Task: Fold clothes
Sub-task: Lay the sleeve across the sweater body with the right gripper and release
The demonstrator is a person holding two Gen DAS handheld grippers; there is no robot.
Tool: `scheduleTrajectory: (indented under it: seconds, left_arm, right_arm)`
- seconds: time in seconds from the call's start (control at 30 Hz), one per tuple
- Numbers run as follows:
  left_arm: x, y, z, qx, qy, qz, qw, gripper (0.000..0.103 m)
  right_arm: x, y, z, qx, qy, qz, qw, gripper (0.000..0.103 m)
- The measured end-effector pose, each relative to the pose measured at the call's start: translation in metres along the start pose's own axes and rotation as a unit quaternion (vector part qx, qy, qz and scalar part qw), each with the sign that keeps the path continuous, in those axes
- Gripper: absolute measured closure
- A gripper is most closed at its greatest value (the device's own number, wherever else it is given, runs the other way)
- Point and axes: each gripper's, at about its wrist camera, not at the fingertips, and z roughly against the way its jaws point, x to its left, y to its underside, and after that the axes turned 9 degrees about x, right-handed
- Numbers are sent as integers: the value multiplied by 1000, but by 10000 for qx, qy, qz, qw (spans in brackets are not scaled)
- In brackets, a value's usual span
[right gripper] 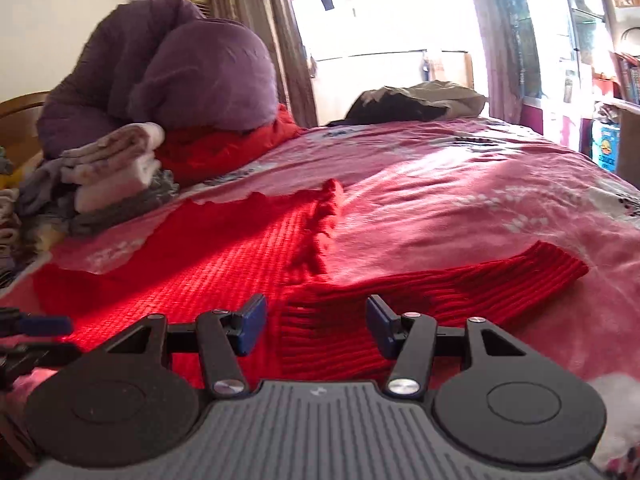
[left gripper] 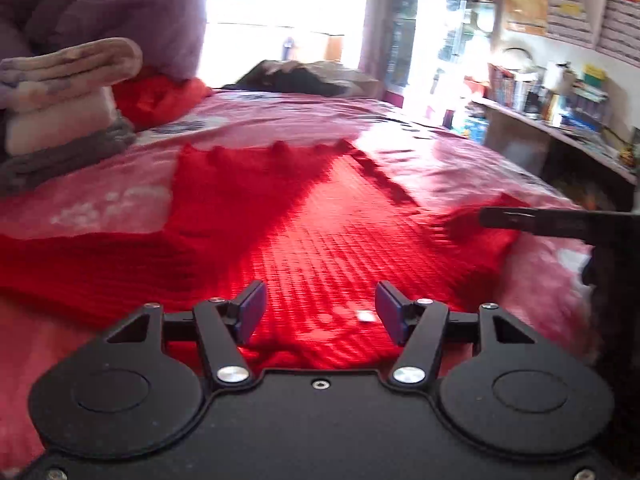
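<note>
**Red sweater spread on bed, both grippers empty**

Bedroom, daylight strong through the far window [right gripper: 384, 20]. Pink bedspread [right gripper: 460, 184] with white prints covers the bed. Shelf [left gripper: 560, 120] of books stands along the right wall in the left wrist view; both views are somewhat blurred.

Sweater [left gripper: 312, 220]: red knit, lying flat on the bedspread directly ahead of both grippers. In the right wrist view its body [right gripper: 208, 256] extends left and away, with a scalloped edge at the far side. One ribbed sleeve [right gripper: 480, 284] lies out to the right across the bedspread, its cuff end resting flat.

Left gripper [left gripper: 320, 312]: jaws spread wide, blue pads [left gripper: 254, 308] apart, nothing between them. It sits low over the near edge of the sweater; contact with the knit cannot be confirmed.

Right gripper [right gripper: 316, 330]: jaws spread, nothing held. It is positioned over the point where the sleeve meets the body. Its dark finger also enters the right edge of the left wrist view, just beside the sweater's right side.

Other items: folded stack [right gripper: 116, 168] of pale and grey cloth at the far left of the bed; purple bedding [right gripper: 180, 76] heaped behind it; another red garment [right gripper: 224, 148] against that heap; dark clothing [right gripper: 416, 104] at the far end of the bed.
</note>
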Motion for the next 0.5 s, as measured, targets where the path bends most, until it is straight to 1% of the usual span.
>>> scheduleTrajectory:
  seconds: [0.03, 0.07, 0.1, 0.13, 0.17, 0.2, 0.23, 0.3, 0.37, 0.4, 0.43, 0.47, 0.5]
  left_arm:
    - [5, 3, -9, 229, -252, 16, 9994, 45]
    - [6, 6, -17, 420, -336, -28, 9985, 45]
    - [3, 9, -19, 449, -364, -145, 9982, 44]
    - [-1, 9, -19, 439, -417, -265, 9978, 44]
    - [-4, 8, -17, 442, -478, -373, 9972, 44]
    - [-6, 7, -14, 366, -502, -401, 9973, 44]
    - [-6, 7, -9, 237, -464, -367, 9980, 44]
    - [-5, 7, -3, 68, -440, -334, 9984, 44]
    - [-6, 9, -9, 280, -422, -436, 9978, 44]
    - [-7, 11, -15, 499, -334, -526, 9968, 44]
    - [-9, 11, -19, 618, -282, -672, 9954, 42]
    - [-10, 9, -19, 653, -261, -733, 9948, 42]
    - [-7, 4, -16, 640, -216, -639, 9957, 42]
  right_arm:
    - [11, 2, -1, 26, -42, 219, 9997, 48]
    - [22, 4, -5, 109, -100, 470, 9988, 48]
    - [32, 7, -8, 199, -157, 724, 9971, 48]
    - [45, 13, -17, 464, -161, 1048, 9933, 48]
    - [55, 19, -30, 986, -98, 1327, 9862, 42]
    - [62, 27, -38, 1210, 88, 1527, 9808, 42]
    - [66, 31, -32, 942, 183, 1587, 9827, 41]
    - [71, 26, -23, 885, 222, 1556, 9836, 43]
    - [75, 25, -7, 432, -18, 1598, 9862, 41]
    - [77, 26, -6, 391, -80, 1684, 9849, 37]
    - [81, 29, -9, 519, -65, 1812, 9821, 34]
    - [83, 33, -18, 852, 43, 1974, 9766, 32]
    - [83, 38, -22, 996, 88, 1988, 9749, 33]
